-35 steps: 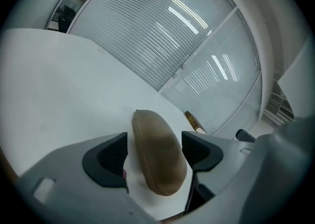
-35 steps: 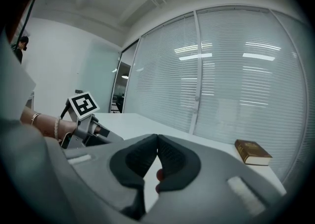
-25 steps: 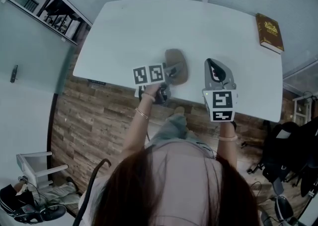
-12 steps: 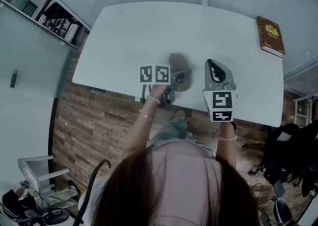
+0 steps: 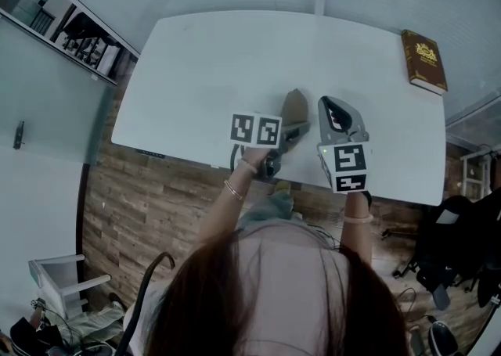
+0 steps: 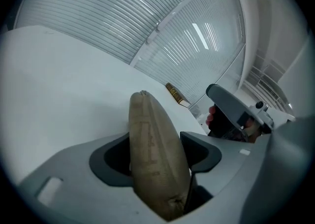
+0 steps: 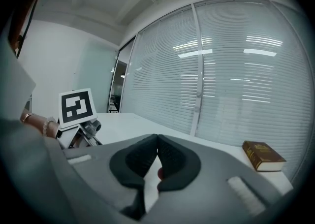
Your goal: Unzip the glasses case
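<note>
The tan fabric glasses case [image 5: 294, 107] stands tilted up on its edge on the white table [image 5: 219, 57], near the front edge. My left gripper [image 5: 295, 127] has just been closing, and its dark pads now press on both sides of the glasses case [image 6: 152, 139]. The case's narrow end points away from the left gripper [image 6: 155, 155]. My right gripper [image 5: 329, 104] hovers just right of the case, shut with nothing between its pads; its jaws meet in the right gripper view [image 7: 157, 139]. In the left gripper view the right gripper [image 6: 236, 112] shows close by on the right.
A brown hardcover book [image 5: 425, 57] lies at the table's far right corner, also seen as the book [image 7: 263, 155] and the book [image 6: 177, 95]. Window blinds run behind the table. The table's front edge lies just under both grippers.
The left gripper has moved right, toward the right gripper, taking the case along. The case has gone from lying flat to standing on edge, and the left jaws have closed on it.
</note>
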Demonstrator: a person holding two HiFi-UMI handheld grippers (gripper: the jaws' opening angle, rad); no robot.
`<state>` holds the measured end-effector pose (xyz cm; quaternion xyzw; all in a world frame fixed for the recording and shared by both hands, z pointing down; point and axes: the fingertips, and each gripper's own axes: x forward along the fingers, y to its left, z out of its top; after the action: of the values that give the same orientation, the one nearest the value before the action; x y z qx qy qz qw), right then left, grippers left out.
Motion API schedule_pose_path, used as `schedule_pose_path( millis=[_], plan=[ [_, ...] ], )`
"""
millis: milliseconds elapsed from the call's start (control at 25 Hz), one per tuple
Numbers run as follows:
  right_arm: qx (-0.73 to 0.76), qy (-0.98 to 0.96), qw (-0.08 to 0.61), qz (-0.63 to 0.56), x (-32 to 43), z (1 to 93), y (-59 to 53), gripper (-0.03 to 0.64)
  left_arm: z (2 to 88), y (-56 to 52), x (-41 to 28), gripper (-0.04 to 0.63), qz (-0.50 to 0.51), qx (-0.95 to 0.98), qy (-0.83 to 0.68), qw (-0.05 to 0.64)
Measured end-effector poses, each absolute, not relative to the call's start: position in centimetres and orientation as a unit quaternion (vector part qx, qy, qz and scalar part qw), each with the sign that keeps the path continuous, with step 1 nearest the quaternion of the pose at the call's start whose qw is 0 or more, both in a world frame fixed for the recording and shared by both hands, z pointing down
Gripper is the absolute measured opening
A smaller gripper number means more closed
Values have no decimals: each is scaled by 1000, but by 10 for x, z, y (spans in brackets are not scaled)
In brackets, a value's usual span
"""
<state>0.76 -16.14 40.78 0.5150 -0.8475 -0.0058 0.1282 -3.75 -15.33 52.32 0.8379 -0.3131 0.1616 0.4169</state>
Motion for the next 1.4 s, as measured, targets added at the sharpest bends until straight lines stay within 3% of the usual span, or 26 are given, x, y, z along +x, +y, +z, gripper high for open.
schedule_pose_path(
  millis=[440,960,1400],
  plan=[
    [483,-871,85,20,7,395,-190,3,504,-169,-43,299,165,870,-274,376],
    [398,-913,9,90,-32,366,-207,3,439,-204,-82,299,180,928,-207,250],
    [371,-927,-31,48,-22,332,-214,3,393,-217,-83,299,131,967,-149,157]
  ],
)
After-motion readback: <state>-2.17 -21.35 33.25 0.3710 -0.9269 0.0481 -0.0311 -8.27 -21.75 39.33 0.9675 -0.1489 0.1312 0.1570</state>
